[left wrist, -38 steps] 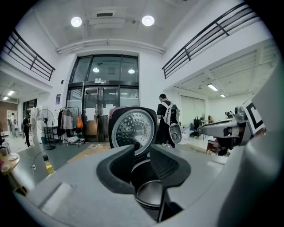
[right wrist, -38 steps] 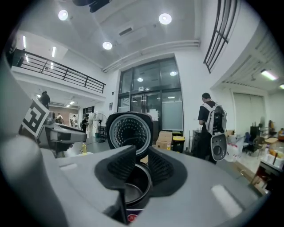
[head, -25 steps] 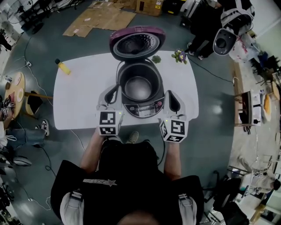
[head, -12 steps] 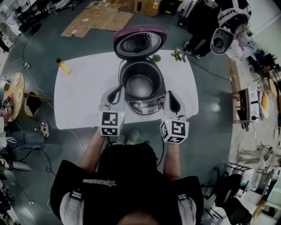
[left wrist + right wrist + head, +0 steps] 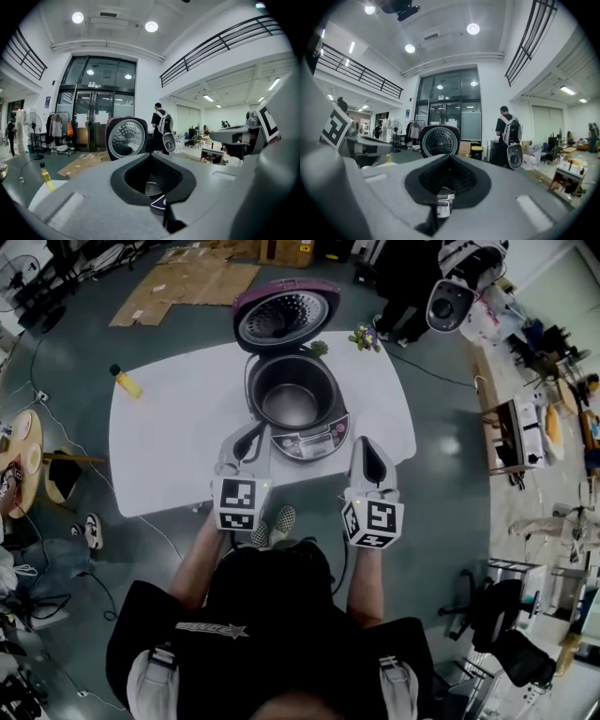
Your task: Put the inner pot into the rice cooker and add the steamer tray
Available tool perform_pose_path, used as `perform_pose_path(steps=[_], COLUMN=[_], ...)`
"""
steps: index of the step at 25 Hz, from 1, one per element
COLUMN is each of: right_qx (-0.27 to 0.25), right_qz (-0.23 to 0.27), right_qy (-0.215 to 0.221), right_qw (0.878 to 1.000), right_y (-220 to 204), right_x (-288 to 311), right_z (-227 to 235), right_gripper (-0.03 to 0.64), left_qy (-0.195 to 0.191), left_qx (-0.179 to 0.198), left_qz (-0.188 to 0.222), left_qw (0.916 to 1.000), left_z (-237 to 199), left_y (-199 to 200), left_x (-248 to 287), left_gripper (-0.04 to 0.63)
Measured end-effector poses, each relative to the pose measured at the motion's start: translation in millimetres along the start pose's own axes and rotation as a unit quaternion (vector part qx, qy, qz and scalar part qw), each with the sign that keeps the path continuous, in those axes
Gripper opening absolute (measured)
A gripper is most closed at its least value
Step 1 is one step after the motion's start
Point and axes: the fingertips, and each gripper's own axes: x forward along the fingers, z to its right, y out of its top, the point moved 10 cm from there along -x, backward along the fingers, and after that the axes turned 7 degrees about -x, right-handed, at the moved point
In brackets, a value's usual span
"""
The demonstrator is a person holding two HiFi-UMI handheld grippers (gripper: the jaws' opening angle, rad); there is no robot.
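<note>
The dark rice cooker (image 5: 292, 399) stands on the white table (image 5: 169, 437) with its purple lid (image 5: 286, 317) swung up. Shiny metal shows inside its cavity; I cannot tell whether that is the inner pot. No steamer tray is in view. My left gripper (image 5: 251, 434) is shut and empty, just left of the cooker's front panel. The right gripper (image 5: 364, 444) is also shut and empty, to the panel's right. In the left gripper view the closed left gripper (image 5: 150, 154) points toward the raised lid (image 5: 124, 138). The right gripper (image 5: 449, 157) faces that lid (image 5: 439, 140) too.
A yellow bottle (image 5: 125, 382) lies at the table's far left corner. Two small plants (image 5: 364, 337) sit behind the cooker at the far right. Flattened cardboard (image 5: 183, 282) lies on the floor beyond, and a person with a backpack (image 5: 161, 133) stands past the table.
Both grippers have drawn back from the cooker's sides toward the table's near edge, staying shut. The cooker and its lid have not moved.
</note>
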Motion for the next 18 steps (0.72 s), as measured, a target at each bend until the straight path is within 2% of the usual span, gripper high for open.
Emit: perform_pose_path(steps=[9,18], right_qx=[0.012,0.028], right_qz=[-0.022,-0.039], right_qy=[-0.085,-0.166], right_qw=[0.996,0.985], right_y=[-26.6,-51.5], right_x=[-72.4,-124.5], right_z=[22.4,79.6], right_gripper=[0.006,0.006], left_qy=[-0.076,-0.155], left_qx=[0.021,0.042], left_qz=[-0.009,-0.016], left_qw=[0.9968,0.9869], left_z=[51.2,129.5], left_y=[-15.4,-17.0], left_x=[-2.5,35.4], left_gripper=[0.011,0.011])
